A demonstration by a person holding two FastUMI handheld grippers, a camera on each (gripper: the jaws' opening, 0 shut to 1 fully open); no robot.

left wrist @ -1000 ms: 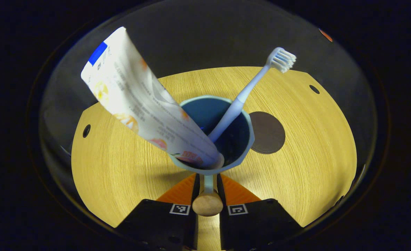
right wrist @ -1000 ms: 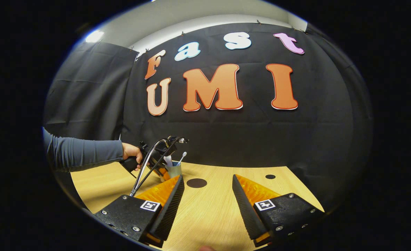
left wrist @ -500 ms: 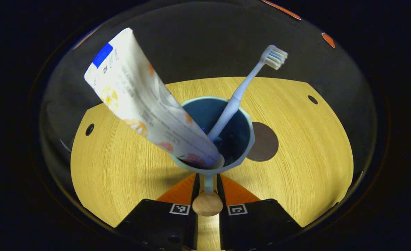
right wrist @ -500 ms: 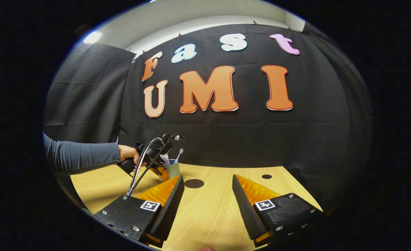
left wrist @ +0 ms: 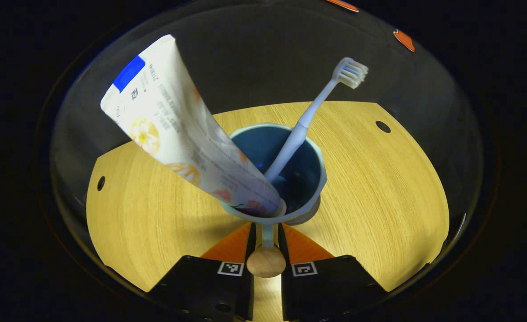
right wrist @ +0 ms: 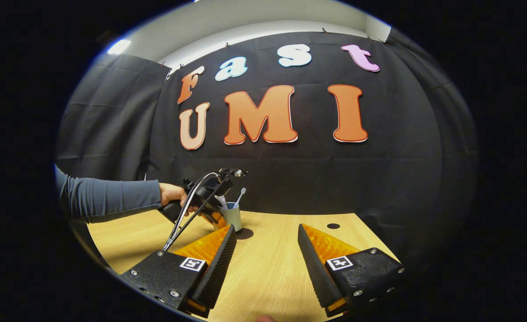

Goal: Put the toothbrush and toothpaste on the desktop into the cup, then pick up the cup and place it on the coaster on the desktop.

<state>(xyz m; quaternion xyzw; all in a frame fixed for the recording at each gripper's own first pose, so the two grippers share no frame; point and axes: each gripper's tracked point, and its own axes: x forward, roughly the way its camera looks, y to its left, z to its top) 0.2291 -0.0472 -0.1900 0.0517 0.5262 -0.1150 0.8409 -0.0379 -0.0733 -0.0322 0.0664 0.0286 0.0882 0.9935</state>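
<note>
A pale blue cup (left wrist: pixel 313 154) with a dark inside holds a white toothpaste tube (left wrist: pixel 174 129) leaning left and a light blue toothbrush (left wrist: pixel 310 112) leaning right. My left gripper (left wrist: pixel 266 229) is shut on the cup's handle (left wrist: pixel 267 236), which ends in a wooden knob. A sliver of the dark round coaster (left wrist: pixel 307 216) peeks out under the cup's lower right side. In the right gripper view, the cup (right wrist: pixel 233 217) stands over the coaster (right wrist: pixel 246 233); I cannot tell whether they touch. My right gripper (right wrist: pixel 266 232) hangs open above the table's near part, holding nothing.
The wooden table (left wrist: pixel 380 188) has small dark holes near its far right (left wrist: pixel 383 126) and left (left wrist: pixel 100 183) edges. In the right gripper view, a hand (right wrist: pixel 170 194) in a grey-blue sleeve (right wrist: pixel 107 199) holds the left gripper (right wrist: pixel 203 197). Black cloth backs the table.
The left gripper has carried the cup to the right until it covers most of the coaster. The toothpaste and toothbrush stayed in the cup. The right gripper has barely moved.
</note>
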